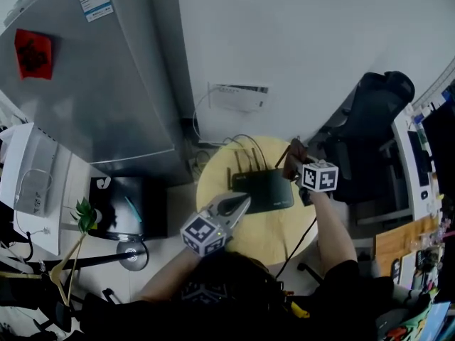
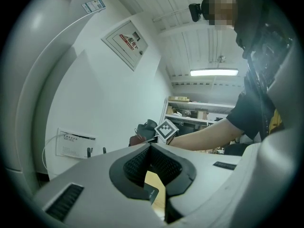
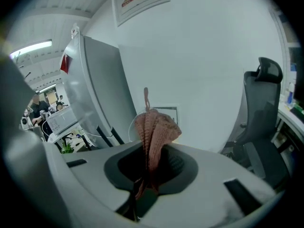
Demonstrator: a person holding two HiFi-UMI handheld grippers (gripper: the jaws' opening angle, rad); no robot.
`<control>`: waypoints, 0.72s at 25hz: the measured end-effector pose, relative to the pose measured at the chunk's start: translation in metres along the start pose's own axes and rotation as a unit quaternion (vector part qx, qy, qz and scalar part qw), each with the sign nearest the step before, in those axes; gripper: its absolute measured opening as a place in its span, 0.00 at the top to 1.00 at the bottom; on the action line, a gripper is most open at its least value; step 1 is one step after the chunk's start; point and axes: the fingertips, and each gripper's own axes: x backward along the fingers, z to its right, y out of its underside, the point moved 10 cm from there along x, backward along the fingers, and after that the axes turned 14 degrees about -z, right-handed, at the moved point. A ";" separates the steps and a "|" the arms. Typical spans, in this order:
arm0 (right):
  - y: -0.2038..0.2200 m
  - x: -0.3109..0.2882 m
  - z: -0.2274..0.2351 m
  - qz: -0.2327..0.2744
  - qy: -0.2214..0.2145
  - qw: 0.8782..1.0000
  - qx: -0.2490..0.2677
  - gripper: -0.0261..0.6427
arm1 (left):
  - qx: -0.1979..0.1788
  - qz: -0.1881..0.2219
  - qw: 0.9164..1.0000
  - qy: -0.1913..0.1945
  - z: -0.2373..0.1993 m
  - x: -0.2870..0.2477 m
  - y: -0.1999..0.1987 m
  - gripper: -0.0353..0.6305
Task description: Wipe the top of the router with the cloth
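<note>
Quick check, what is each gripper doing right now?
Left gripper: jaws closed, nothing between them.
Right gripper: jaws closed on the pink cloth.

Head view hangs high, staring steeply down onto the round pale-yellow wooden table point(image 1: 270, 233) at lower centre. Left gripper view sits low, tight behind its own jaws, facing the wall. Right gripper view likewise, tilted up past the tall grey metal fridge point(image 3: 92, 94). All three share the white rectangular wall box point(image 1: 239, 96) point(image 2: 75, 144) point(image 3: 172, 112).
</note>
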 end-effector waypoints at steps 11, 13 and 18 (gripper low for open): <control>0.040 0.051 0.037 0.094 0.082 0.989 -0.085 0.87 | 0.000 -0.005 1.000 0.019 0.002 -0.005 0.000 0.96; 0.067 0.048 0.034 0.089 0.044 0.987 -0.130 0.87 | 0.000 -0.009 1.000 0.019 0.001 -0.007 0.002 0.96; 0.144 0.016 0.056 0.019 0.012 0.951 -0.307 0.87 | 0.004 -0.031 0.999 0.020 -0.001 -0.015 0.006 0.96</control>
